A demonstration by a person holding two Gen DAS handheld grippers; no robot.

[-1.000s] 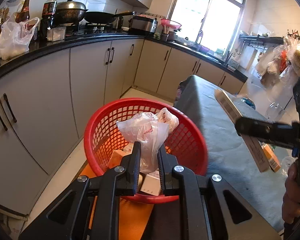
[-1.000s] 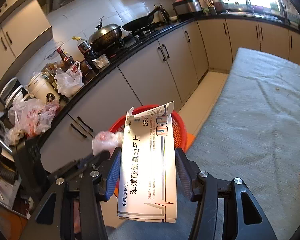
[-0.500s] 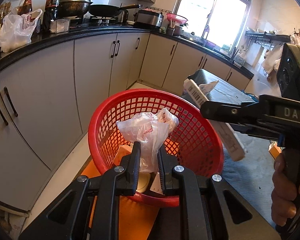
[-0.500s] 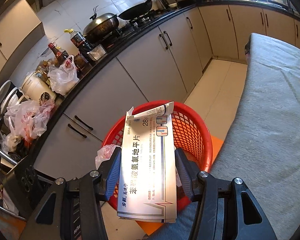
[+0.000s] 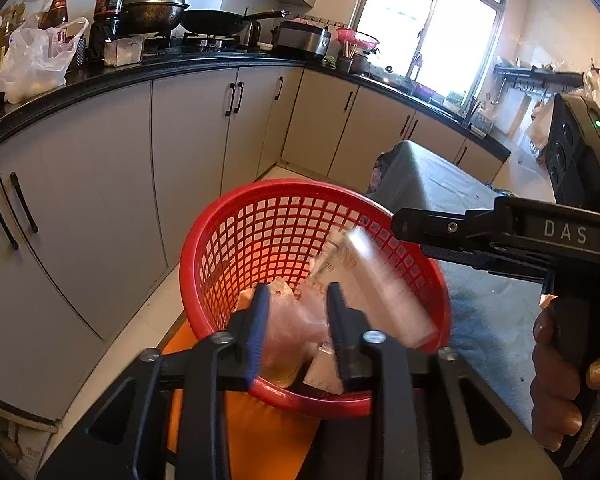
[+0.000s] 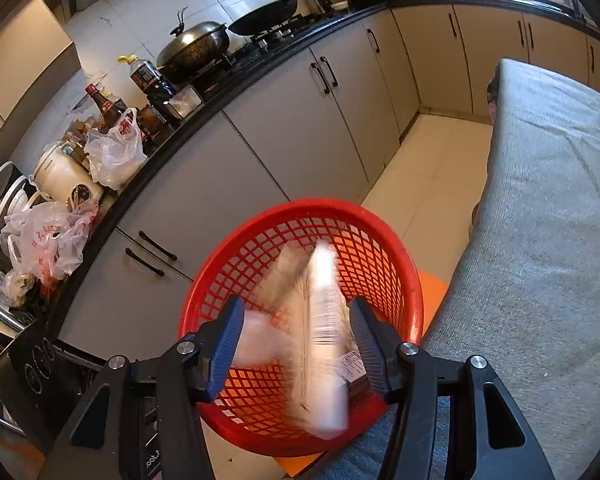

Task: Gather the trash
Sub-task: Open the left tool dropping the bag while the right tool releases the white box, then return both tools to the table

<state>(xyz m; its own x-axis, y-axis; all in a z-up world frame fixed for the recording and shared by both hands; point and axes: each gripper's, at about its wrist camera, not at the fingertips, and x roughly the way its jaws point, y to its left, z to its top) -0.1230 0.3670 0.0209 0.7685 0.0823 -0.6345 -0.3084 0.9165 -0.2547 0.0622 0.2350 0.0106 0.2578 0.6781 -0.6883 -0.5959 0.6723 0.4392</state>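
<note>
A red mesh basket (image 5: 228, 248) (image 6: 384, 240) stands on an orange mat beside the grey-covered table. My left gripper (image 5: 296, 312) is open above the basket; a crumpled clear plastic bag (image 5: 296, 320) is blurred, dropping between its fingers. My right gripper (image 6: 296, 328) is open over the basket; the white medicine box (image 6: 320, 328) is blurred, falling into the basket between its fingers. The box also shows in the left wrist view (image 5: 380, 284), under the right gripper's fingers (image 5: 460, 232).
Grey kitchen cabinets (image 5: 188, 136) and a black counter with pots, bottles and plastic bags run behind the basket. The grey-covered table (image 6: 548, 240) lies to the right. Other trash lies at the basket bottom (image 5: 324, 368).
Both grippers opened. The plastic bag left the left gripper and the medicine box left the right gripper; both are dropping into the red basket. The right gripper moved over the basket.
</note>
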